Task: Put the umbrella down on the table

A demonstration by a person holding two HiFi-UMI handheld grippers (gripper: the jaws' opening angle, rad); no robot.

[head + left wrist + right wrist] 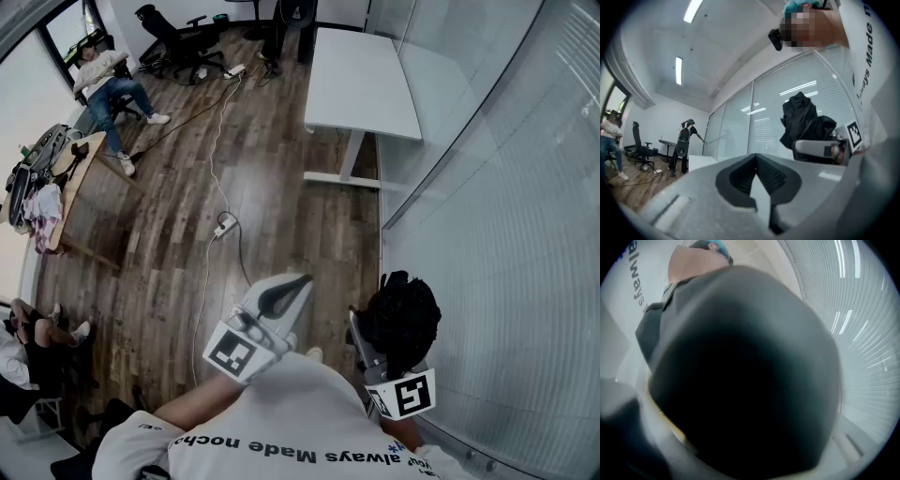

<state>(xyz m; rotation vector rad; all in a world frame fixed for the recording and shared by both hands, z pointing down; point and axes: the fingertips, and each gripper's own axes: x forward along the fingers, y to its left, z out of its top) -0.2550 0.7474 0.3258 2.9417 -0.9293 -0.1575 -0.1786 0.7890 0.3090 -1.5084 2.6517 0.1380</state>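
Note:
A black folded umbrella (403, 314) is bunched up in my right gripper (386, 354), low in the head view beside the glass wall. That gripper is shut on it, with one grey finger (359, 339) showing at its left. In the right gripper view the umbrella (740, 371) is a dark blur that fills almost the whole picture. My left gripper (292, 284) is held just left of it, shut and with nothing in it. From the left gripper view, its closed jaws (756, 161) point level, and the umbrella (804, 119) hangs to the right above the right gripper (824, 149).
A white table (361, 84) stands ahead by the glass wall with blinds (511, 234). A cable and power strip (223, 227) lie on the wood floor. A cluttered wooden desk (58, 178) and seated people are at left. Another person (684, 140) stands far off.

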